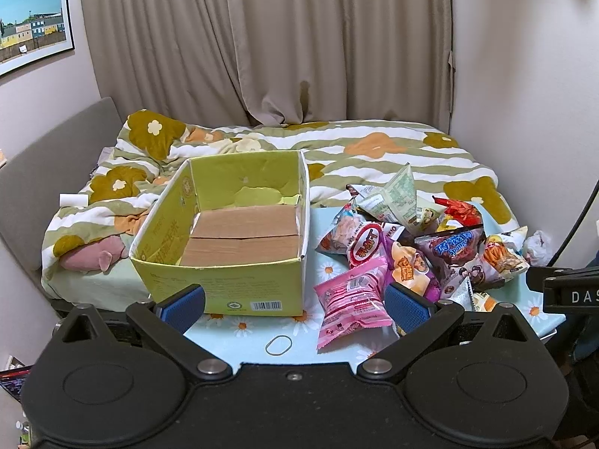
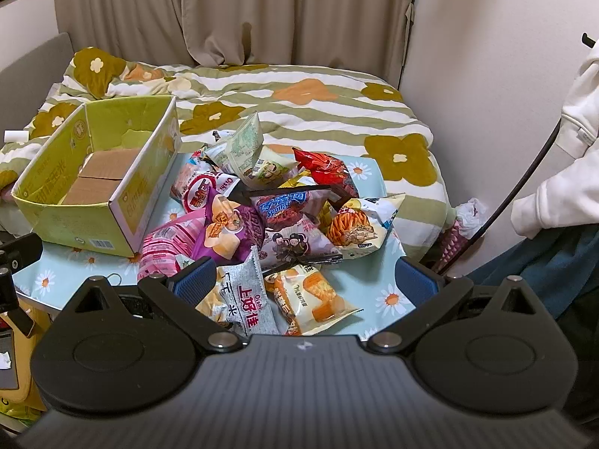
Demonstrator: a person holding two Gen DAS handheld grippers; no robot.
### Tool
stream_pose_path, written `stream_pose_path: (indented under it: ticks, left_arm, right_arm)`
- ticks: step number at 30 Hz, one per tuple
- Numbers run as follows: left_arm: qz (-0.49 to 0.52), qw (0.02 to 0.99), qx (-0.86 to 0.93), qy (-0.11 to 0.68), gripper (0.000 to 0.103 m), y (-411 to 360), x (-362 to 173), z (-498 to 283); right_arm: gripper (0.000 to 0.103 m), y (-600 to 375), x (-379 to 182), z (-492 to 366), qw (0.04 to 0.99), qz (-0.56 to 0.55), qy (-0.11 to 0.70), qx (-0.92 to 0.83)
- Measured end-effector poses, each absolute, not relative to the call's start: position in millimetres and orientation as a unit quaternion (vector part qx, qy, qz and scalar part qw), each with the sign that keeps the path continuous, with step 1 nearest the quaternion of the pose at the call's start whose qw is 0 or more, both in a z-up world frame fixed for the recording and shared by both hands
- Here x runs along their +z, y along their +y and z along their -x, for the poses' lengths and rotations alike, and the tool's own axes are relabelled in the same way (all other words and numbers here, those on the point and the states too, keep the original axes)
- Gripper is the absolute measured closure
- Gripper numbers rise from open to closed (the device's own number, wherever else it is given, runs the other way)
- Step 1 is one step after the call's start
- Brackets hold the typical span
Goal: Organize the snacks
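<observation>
An empty yellow-green cardboard box (image 1: 224, 247) stands on a small table with a light-blue daisy cloth (image 1: 254, 340); it also shows in the right wrist view (image 2: 97, 187). To its right lies a pile of snack packets (image 1: 423, 247), with a pink packet (image 1: 352, 299) nearest. My left gripper (image 1: 295, 303) is open and empty, low in front of the box and the pink packet. My right gripper (image 2: 305, 280) is open and empty, just above a grey packet (image 2: 243, 299) and an orange-and-white packet (image 2: 314, 295) at the pile's (image 2: 277, 205) near edge.
A rubber band (image 1: 278, 345) lies on the cloth near the left gripper. Behind the table is a bed with a flowered quilt (image 1: 337, 142), curtains and walls. A person in a white top (image 2: 569, 157) stands at the right. The right gripper's body (image 1: 569, 292) shows at the right edge.
</observation>
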State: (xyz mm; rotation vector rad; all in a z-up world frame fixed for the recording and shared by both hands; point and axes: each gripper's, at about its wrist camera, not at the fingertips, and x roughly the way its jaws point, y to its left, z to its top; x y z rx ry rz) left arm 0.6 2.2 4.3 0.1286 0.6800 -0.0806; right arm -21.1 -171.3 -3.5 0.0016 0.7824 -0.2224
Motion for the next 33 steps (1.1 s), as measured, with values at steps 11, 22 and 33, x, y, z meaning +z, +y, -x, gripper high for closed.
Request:
stream_pose_path:
  ticks: [11, 22, 33]
  left_arm:
    - [-0.062, 0.940, -0.040, 0.332, 0.000, 1.9, 4.4, -1.0]
    - [-0.061, 0.940, -0.044, 0.332, 0.000, 3.0, 5.3, -3.0]
    - [-0.063, 0.940, -0.046, 0.333, 0.000, 2.6, 4.7, -3.6]
  right_arm:
    - [0.000, -170.7, -3.3, 20.4, 0.919, -0.001, 0.380, -0.109]
    - [0.000, -171.8, -3.0, 20.9, 0.918, -0.001, 0.381, -0.108]
    - [0.000, -169.5, -3.0, 18.5, 0.918, -0.010, 0.381, -0.110]
